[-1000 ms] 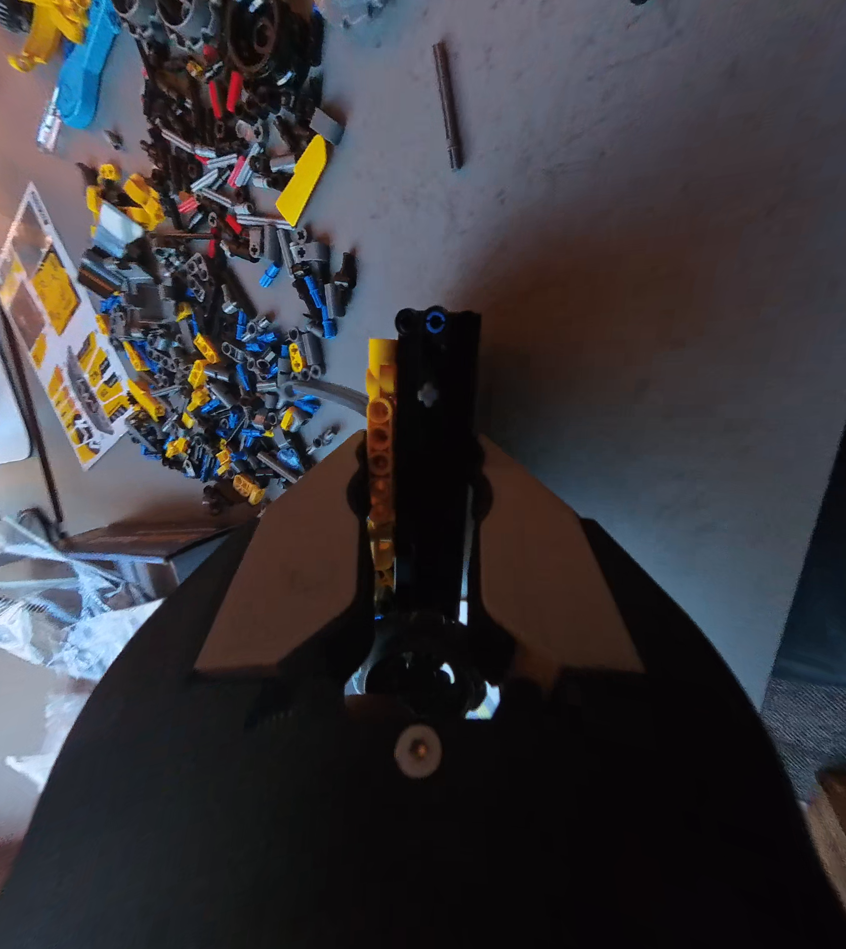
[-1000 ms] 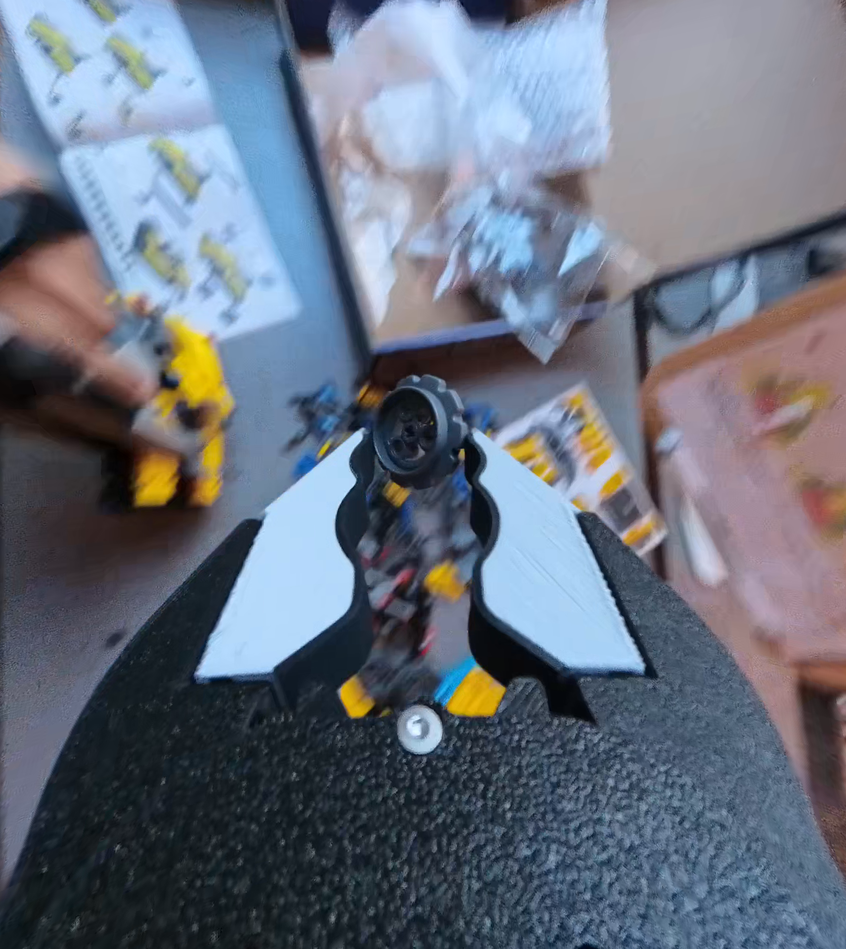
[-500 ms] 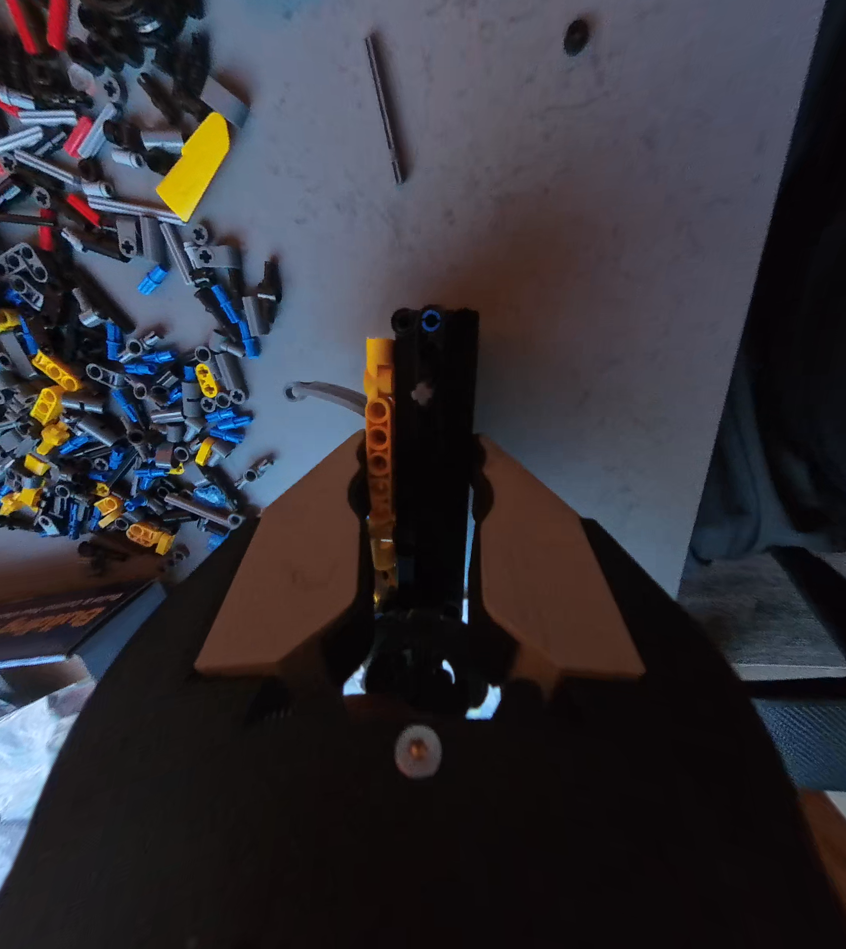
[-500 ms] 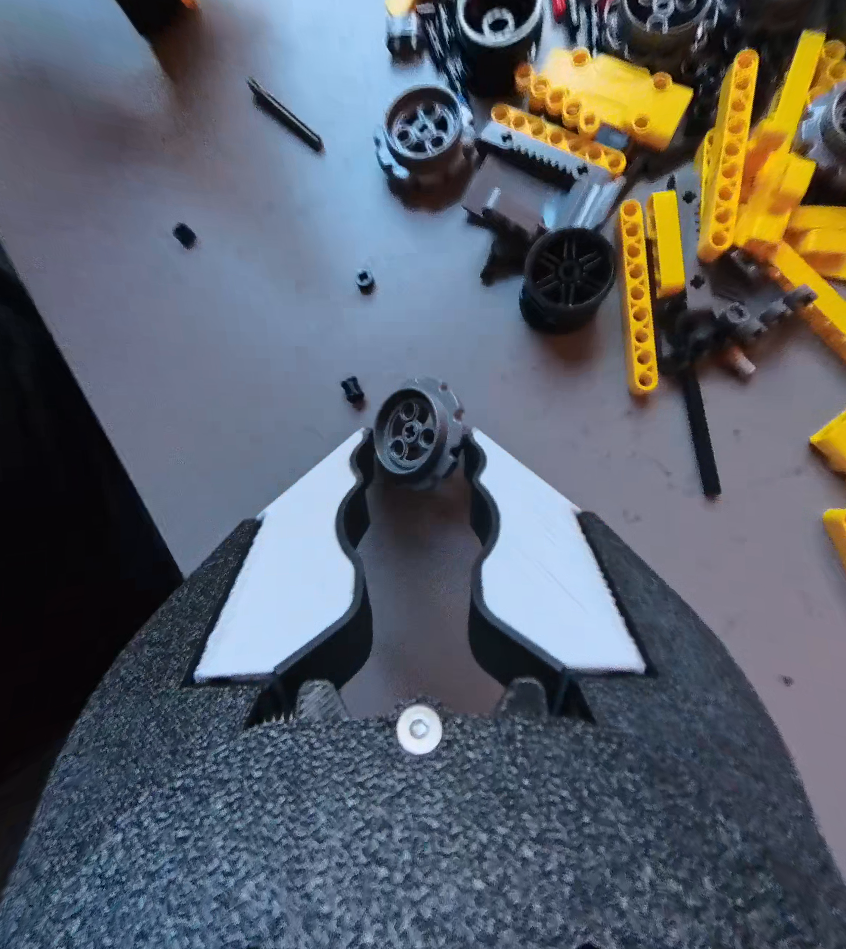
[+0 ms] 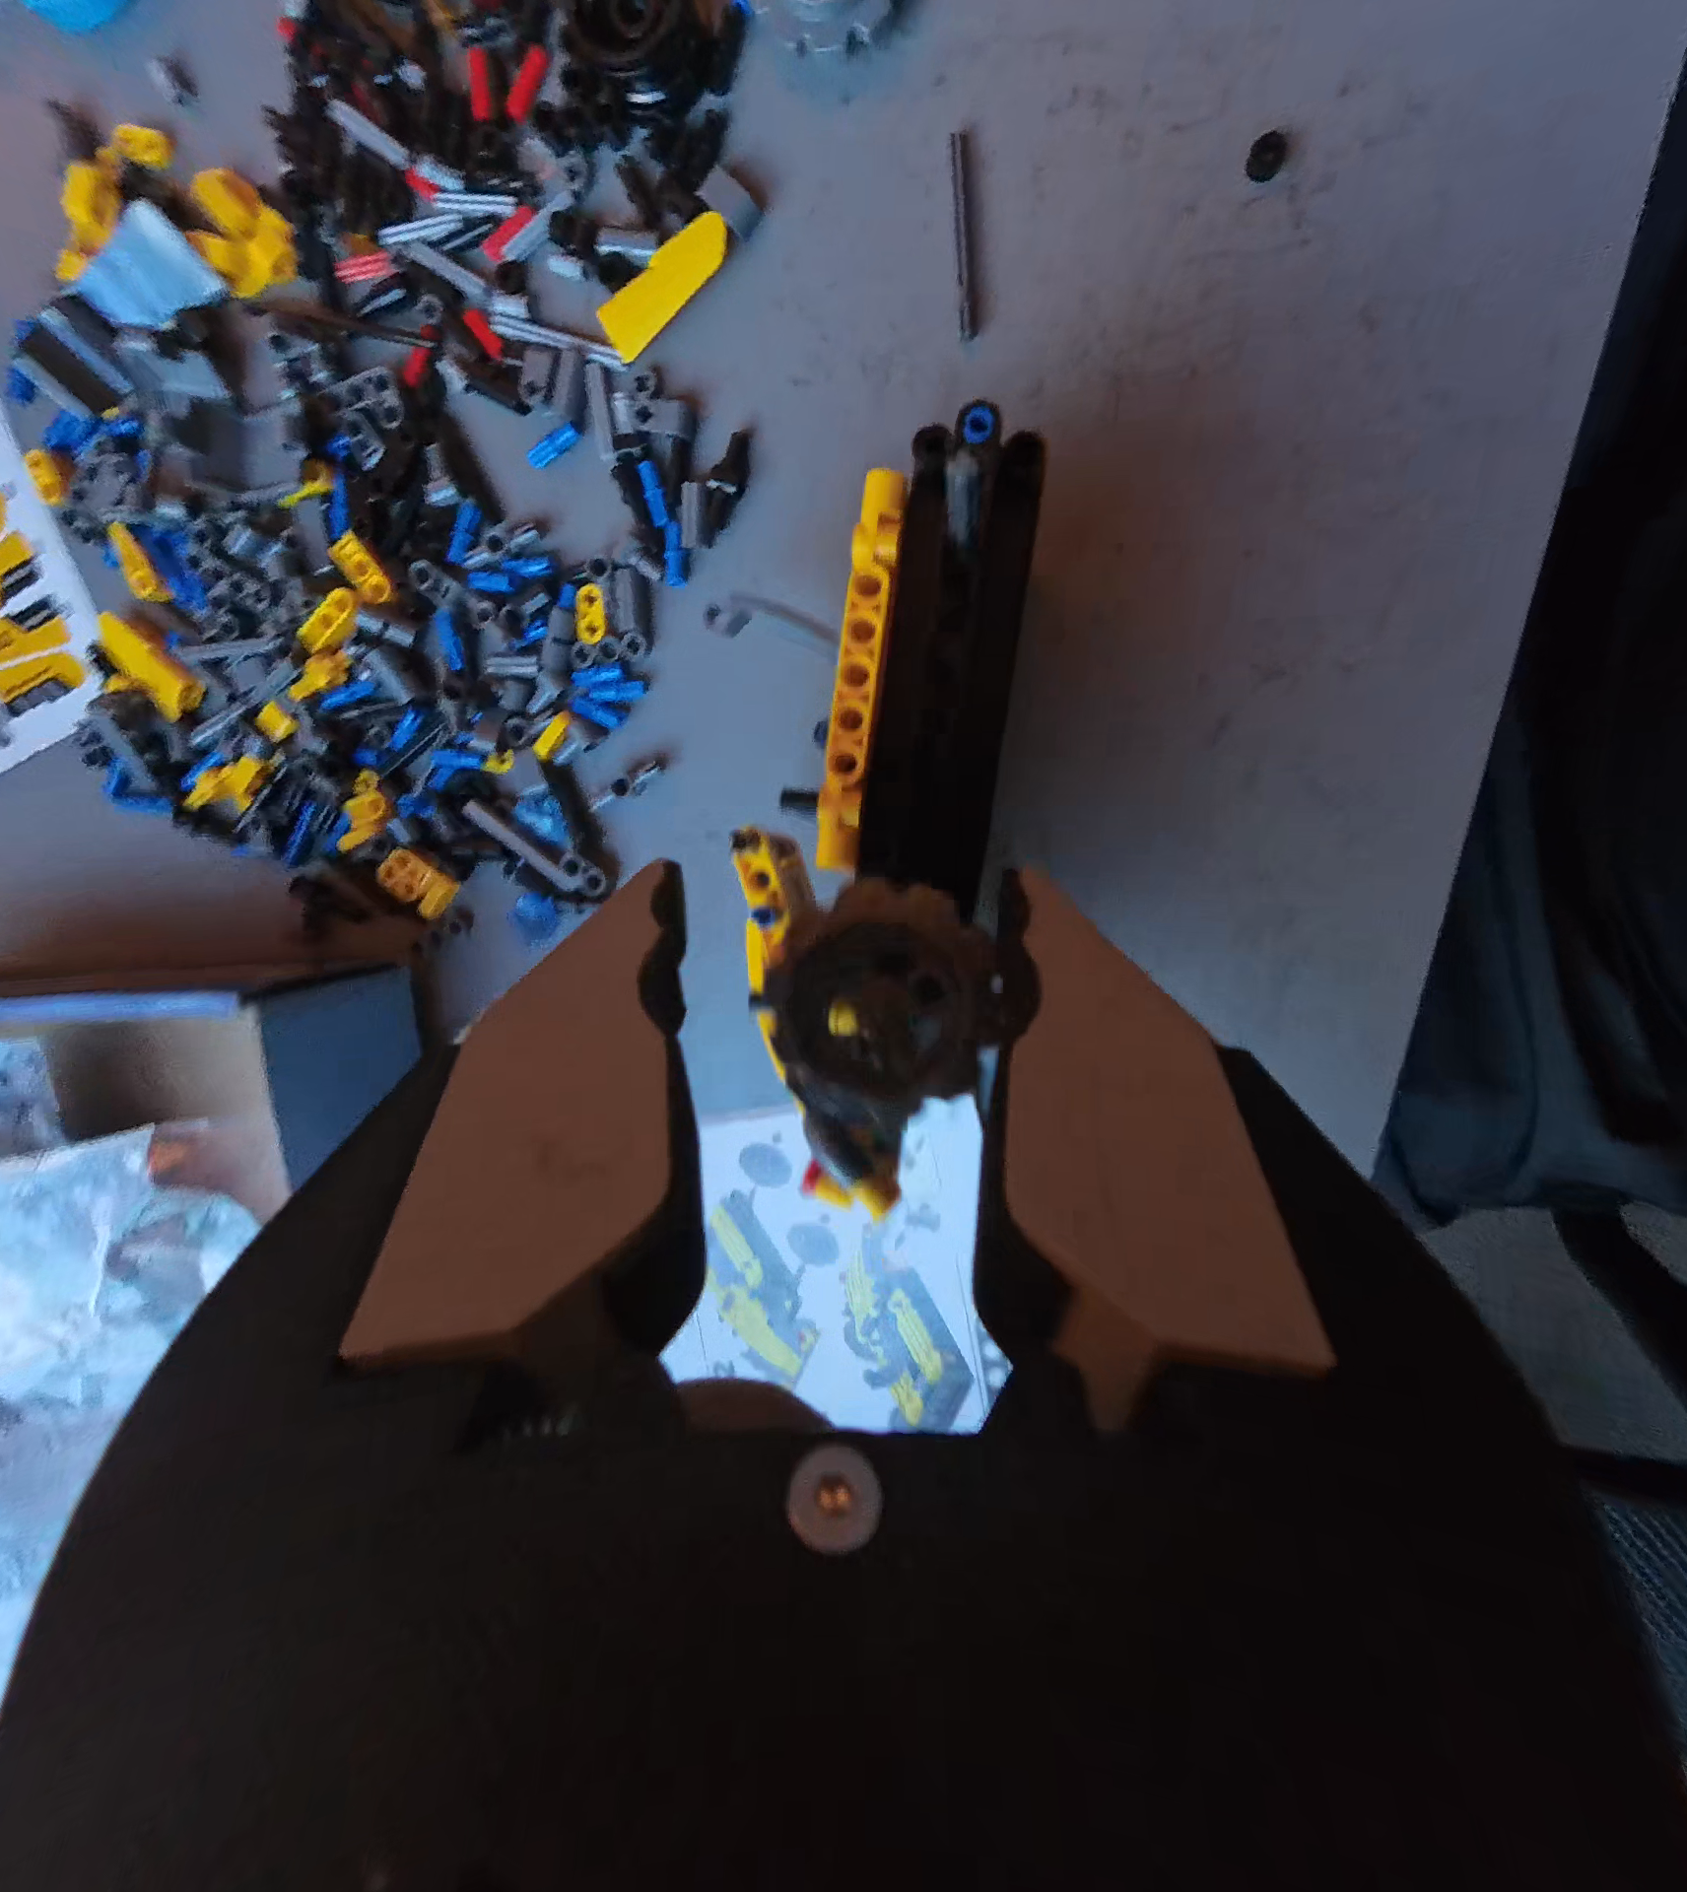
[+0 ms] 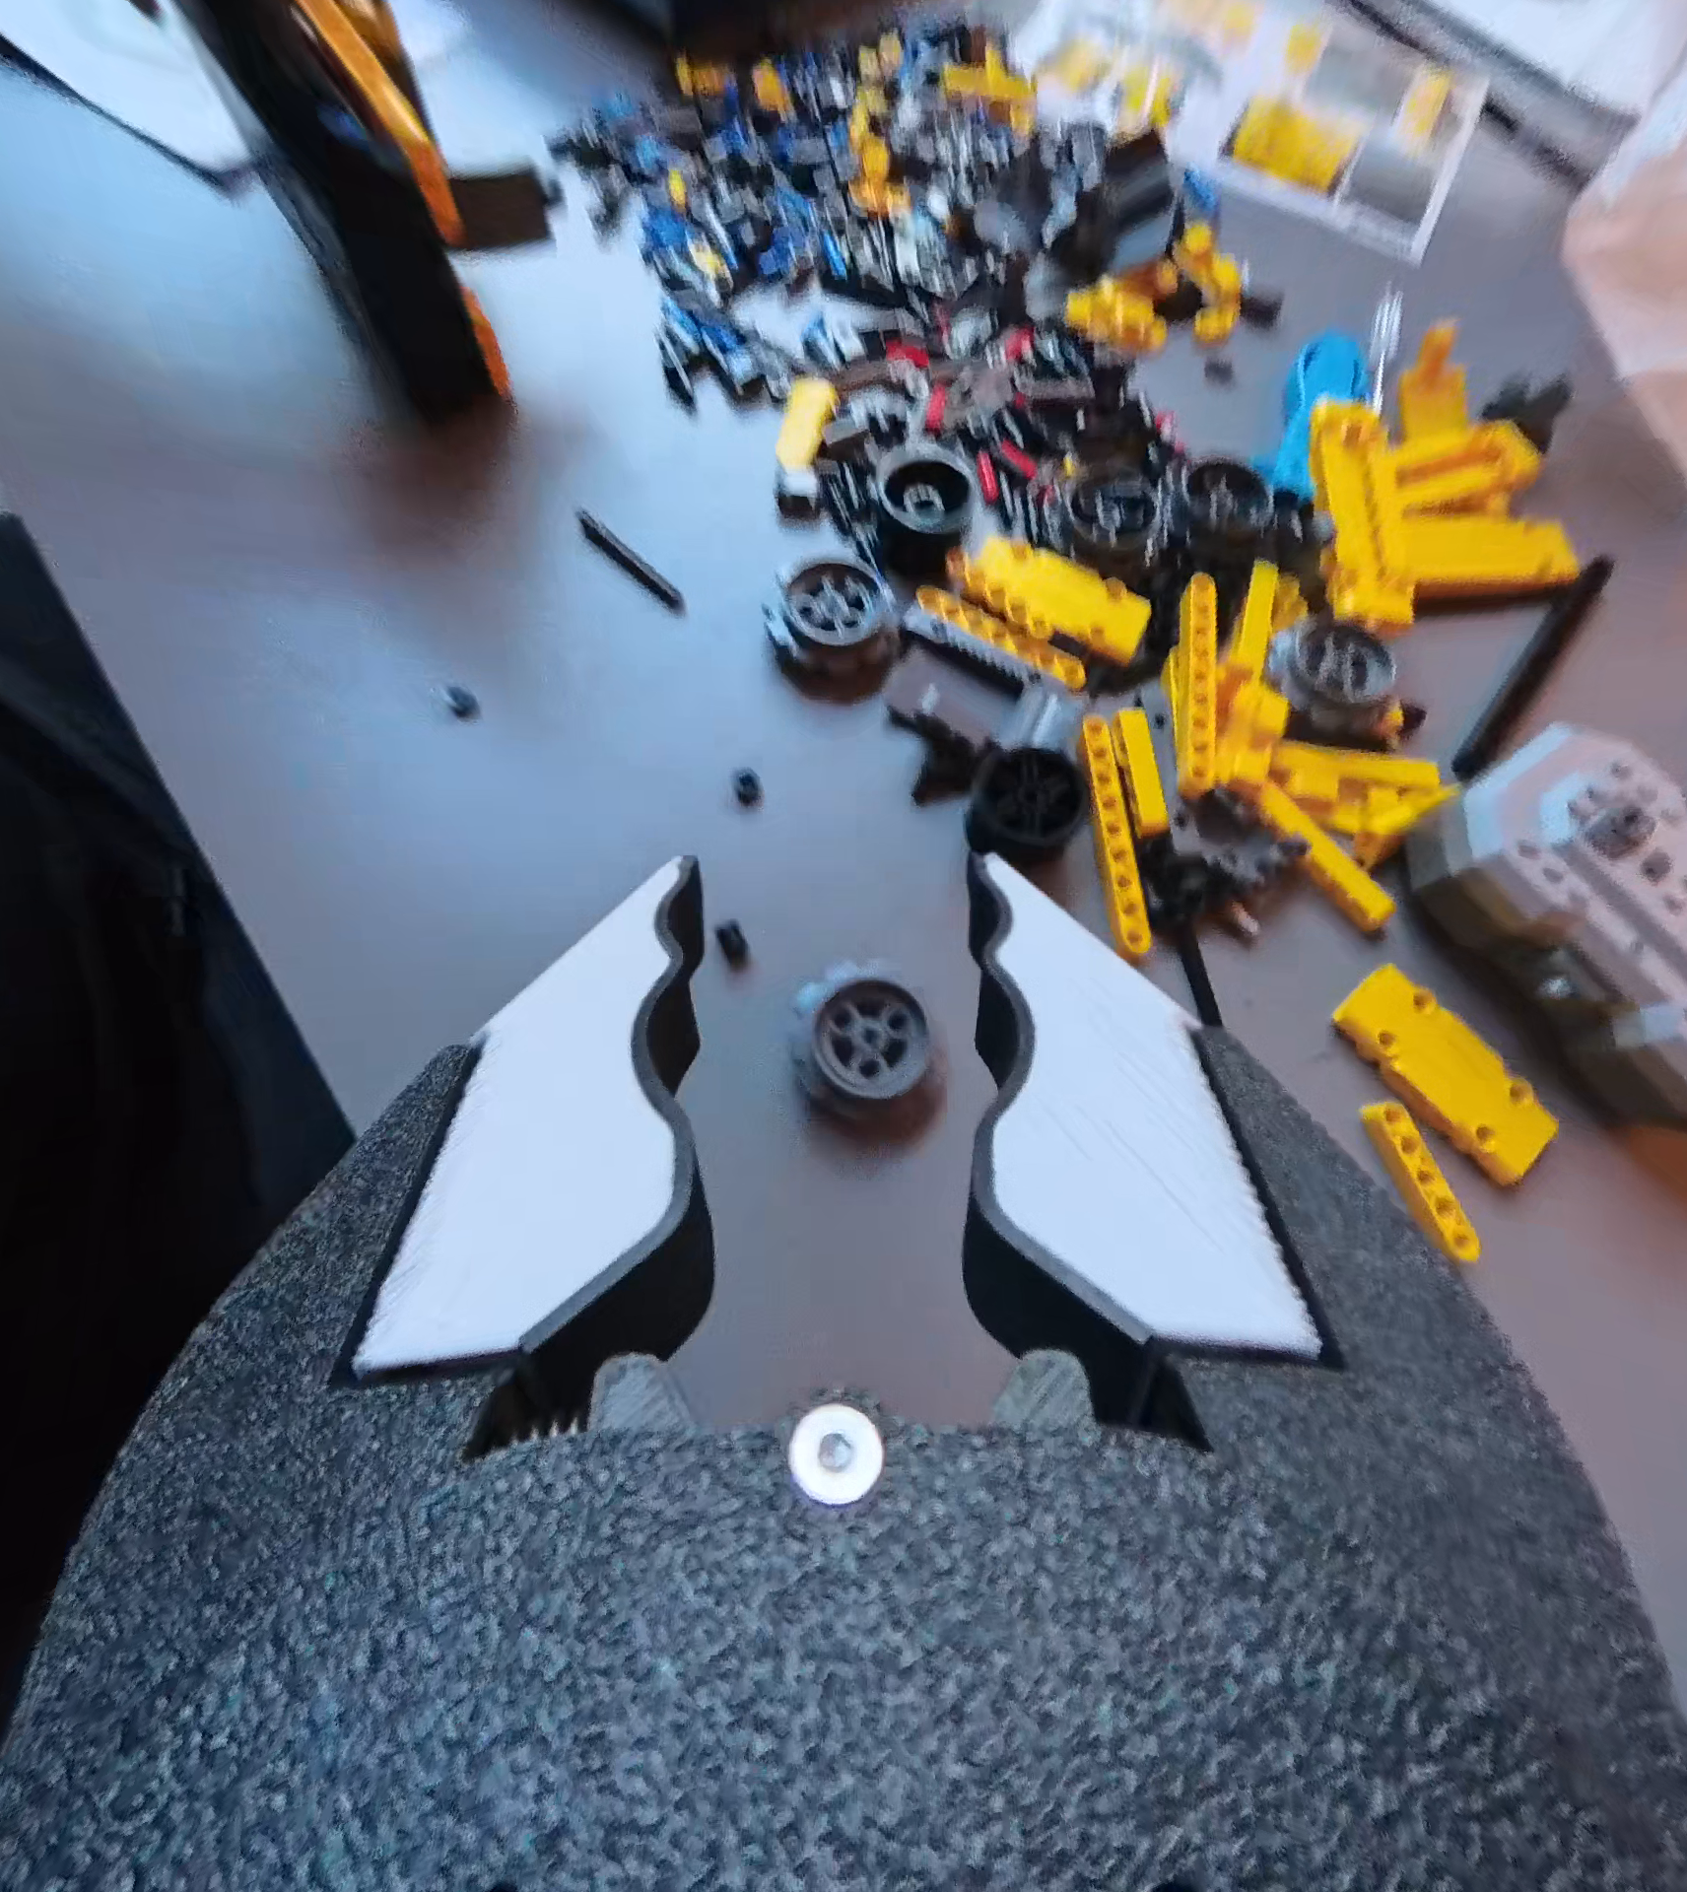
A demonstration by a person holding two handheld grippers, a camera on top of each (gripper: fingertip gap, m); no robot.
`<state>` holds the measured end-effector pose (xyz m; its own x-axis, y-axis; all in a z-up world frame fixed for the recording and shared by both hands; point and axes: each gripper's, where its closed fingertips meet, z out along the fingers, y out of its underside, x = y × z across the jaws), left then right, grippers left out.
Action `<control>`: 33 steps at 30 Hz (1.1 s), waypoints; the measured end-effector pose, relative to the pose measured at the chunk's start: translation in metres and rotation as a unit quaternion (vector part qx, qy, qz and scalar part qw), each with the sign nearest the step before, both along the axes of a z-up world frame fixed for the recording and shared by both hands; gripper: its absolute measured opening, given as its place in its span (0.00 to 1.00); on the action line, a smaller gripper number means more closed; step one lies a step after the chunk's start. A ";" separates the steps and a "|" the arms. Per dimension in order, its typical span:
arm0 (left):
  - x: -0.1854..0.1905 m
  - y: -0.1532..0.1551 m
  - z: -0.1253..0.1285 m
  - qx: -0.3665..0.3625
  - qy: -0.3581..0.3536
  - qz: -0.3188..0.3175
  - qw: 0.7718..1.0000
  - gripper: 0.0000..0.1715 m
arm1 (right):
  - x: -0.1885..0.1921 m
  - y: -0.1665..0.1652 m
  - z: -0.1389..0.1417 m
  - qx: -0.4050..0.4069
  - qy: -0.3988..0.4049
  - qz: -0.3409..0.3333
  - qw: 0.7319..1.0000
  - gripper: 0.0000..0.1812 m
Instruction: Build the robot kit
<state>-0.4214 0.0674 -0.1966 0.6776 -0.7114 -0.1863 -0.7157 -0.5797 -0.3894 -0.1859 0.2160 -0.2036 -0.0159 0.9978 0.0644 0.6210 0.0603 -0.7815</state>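
Note:
My left gripper [image 5: 841,891] is open, its jaws wide apart. A long black and yellow beam assembly [image 5: 952,665] with a dark round gear [image 5: 880,1008] at its near end sits between the fingers, close against the right finger [image 5: 1106,1106] and clear of the left one. My right gripper [image 6: 831,870] is open and empty. A small dark grey wheel [image 6: 865,1039] lies on the grey table [image 6: 409,819] between its fingers, touching neither. A tiny black pin [image 6: 732,940] lies by the left fingertip.
A heap of small blue, grey, black and yellow parts [image 5: 358,614] covers the table's left. A thin axle [image 5: 965,235] lies apart. Yellow beams and wheels [image 6: 1228,665] and a grey block [image 6: 1617,921] lie right. Printed sheets [image 5: 819,1321] and plastic bags [image 5: 20,1229] are near. Some 30 cm of space lies between my two pairs of fingers. The tiny black pin [image 6: 732,940] is closer to my right gripper, around 6 cm from its tips; the left tips are 25 cm off.
Both grippers have opened. The left one was clamped on the beam assembly, which now sits loose between its jaws. The right one has let go of the wheel, which now lies on the table.

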 end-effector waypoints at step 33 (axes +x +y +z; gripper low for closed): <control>0.039 -0.023 -0.026 0.080 -0.171 0.136 0.973 0.49 | -0.102 -0.154 -0.038 0.038 0.031 0.125 0.991 0.22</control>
<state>-0.3825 0.0439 -0.2228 0.8785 -0.4776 -0.0108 -0.3571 -0.6414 -0.6791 -0.2876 0.0621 -0.2413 -0.2555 0.9554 0.1480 0.5294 0.2664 -0.8055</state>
